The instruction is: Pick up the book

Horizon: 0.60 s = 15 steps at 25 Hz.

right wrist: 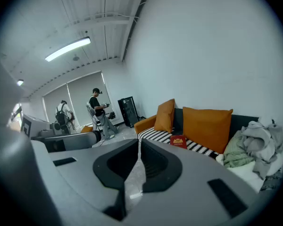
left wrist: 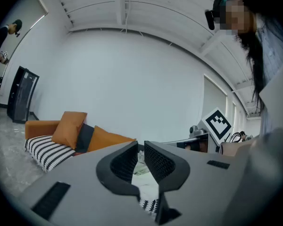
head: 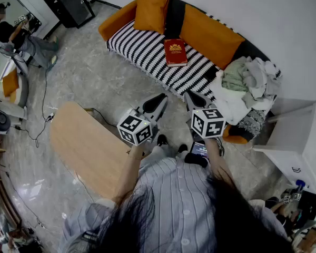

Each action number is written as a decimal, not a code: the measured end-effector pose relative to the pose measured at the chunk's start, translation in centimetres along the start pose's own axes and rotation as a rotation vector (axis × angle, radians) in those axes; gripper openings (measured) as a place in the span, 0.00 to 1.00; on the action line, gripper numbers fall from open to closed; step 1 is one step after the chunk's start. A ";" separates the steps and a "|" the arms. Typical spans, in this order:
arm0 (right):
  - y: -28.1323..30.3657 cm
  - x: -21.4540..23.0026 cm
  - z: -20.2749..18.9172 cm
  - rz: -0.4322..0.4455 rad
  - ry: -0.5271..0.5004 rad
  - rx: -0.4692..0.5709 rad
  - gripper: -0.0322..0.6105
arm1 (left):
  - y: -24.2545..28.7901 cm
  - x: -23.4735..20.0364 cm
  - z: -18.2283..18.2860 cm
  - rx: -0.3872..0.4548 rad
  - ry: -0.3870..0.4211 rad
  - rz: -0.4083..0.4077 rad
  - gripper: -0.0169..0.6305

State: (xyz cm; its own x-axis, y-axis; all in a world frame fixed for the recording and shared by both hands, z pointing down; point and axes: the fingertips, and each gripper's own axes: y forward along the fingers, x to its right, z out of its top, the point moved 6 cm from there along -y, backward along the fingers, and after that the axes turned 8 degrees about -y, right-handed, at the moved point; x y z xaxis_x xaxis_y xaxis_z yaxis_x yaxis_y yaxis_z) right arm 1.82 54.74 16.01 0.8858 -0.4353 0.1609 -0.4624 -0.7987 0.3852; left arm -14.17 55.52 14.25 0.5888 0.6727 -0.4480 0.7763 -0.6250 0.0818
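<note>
Striped black-and-white sofa seat (head: 142,46) at twelve o'clock carries the red gold-crested hardcover book (head: 175,52). Your left gripper (head: 158,103) and right gripper (head: 195,99) are clenched empty, well apart from it: approach first, then open.

The head view looks steeply down from above the person, across the floor to the sofa (head: 142,46) well ahead. The left gripper view faces level toward the sofa's armrest end, from well back. The right gripper view tilts slightly down over the whole sofa. The head view and right gripper view share the book (head: 175,52) on its seat
</note>
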 end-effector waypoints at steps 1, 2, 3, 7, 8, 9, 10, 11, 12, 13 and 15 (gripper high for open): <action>0.0 -0.1 -0.1 0.001 -0.002 -0.005 0.10 | 0.1 0.0 0.0 -0.002 0.000 -0.001 0.08; 0.1 -0.1 -0.2 0.003 -0.004 -0.010 0.10 | 0.1 0.1 0.0 -0.004 0.000 -0.003 0.08; 0.1 -0.2 -0.2 0.004 -0.006 -0.014 0.10 | 0.2 0.1 0.0 -0.004 -0.001 -0.004 0.08; 0.2 0.0 -0.5 0.001 -0.008 -0.025 0.10 | 0.4 0.0 0.0 0.000 -0.011 -0.010 0.08; 0.2 0.2 -0.5 -0.004 -0.006 -0.025 0.10 | 0.6 0.0 0.0 -0.001 -0.009 -0.011 0.08; 0.2 0.3 -0.5 -0.008 -0.002 -0.025 0.10 | 0.7 -0.1 0.0 -0.007 -0.001 -0.010 0.08; 0.2 0.4 -0.5 -0.013 0.005 -0.024 0.10 | 0.8 -0.1 0.1 -0.017 0.016 -0.007 0.08; 0.3 0.5 -0.5 -0.015 0.012 -0.021 0.10 | 0.8 -0.1 0.1 -0.029 0.036 -0.003 0.08; 0.3 0.5 -0.5 -0.013 0.021 -0.017 0.10 | 0.9 -0.1 0.1 -0.040 0.054 -0.001 0.08; 0.4 0.4 -0.5 -0.009 0.029 -0.011 0.10 | 1.0 -0.1 0.2 -0.046 0.064 -0.001 0.08; 0.5 0.5 -0.5 -0.003 0.044 -0.002 0.10 | 1.2 -0.3 0.3 -0.043 0.054 -0.010 0.08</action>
State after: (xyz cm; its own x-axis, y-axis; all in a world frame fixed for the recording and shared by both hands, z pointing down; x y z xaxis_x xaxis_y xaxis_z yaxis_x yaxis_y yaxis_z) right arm 2.05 54.27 16.71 0.8882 -0.4139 0.1993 -0.4594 -0.7993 0.3873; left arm -13.50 54.48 14.18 0.5912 0.7003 -0.4000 0.7906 -0.6014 0.1157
